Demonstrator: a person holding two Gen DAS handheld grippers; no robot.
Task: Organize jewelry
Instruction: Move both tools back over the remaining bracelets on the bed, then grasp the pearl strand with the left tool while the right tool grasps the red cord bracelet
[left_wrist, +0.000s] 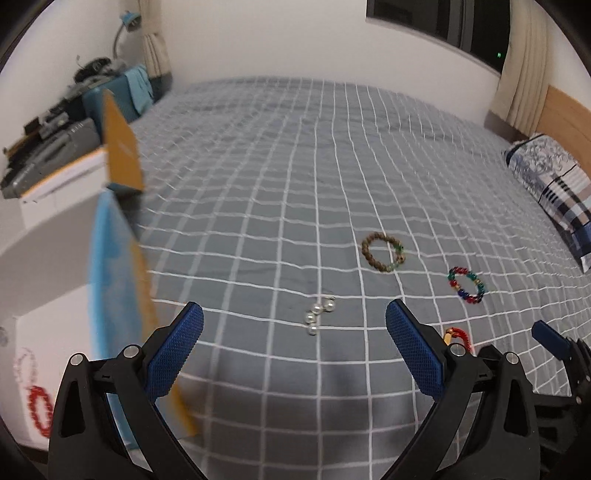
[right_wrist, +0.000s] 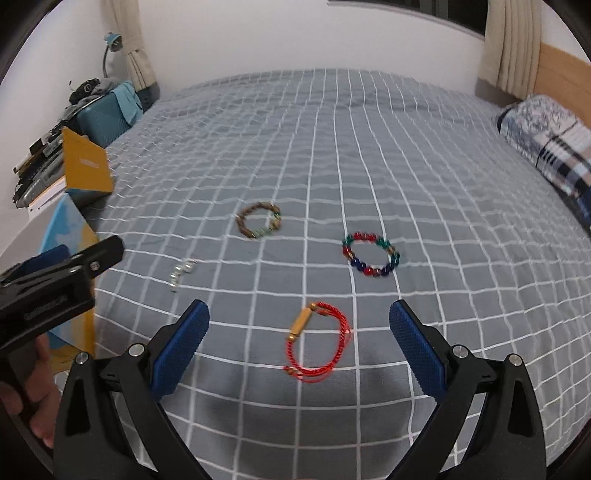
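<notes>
Jewelry lies on a grey checked bed. A small pearl piece (left_wrist: 317, 314) lies just ahead of my open, empty left gripper (left_wrist: 293, 345). A brown bead bracelet (left_wrist: 383, 252) and a multicoloured bead bracelet (left_wrist: 466, 284) lie farther right. A red cord bracelet with a gold tube (right_wrist: 319, 341) lies between the fingers of my open, empty right gripper (right_wrist: 299, 341), slightly ahead. The brown bracelet (right_wrist: 258, 220), multicoloured bracelet (right_wrist: 371, 254) and pearls (right_wrist: 181, 274) also show in the right wrist view. An open white box (left_wrist: 33, 288) at left holds a red bead bracelet (left_wrist: 40, 410).
The box has a blue-lined, orange lid (left_wrist: 122, 147) standing up at the bed's left edge. A cluttered shelf with a teal case (right_wrist: 105, 118) stands beyond. A patterned pillow (right_wrist: 550, 147) lies at the right. The left gripper (right_wrist: 55, 280) appears at the right view's left edge.
</notes>
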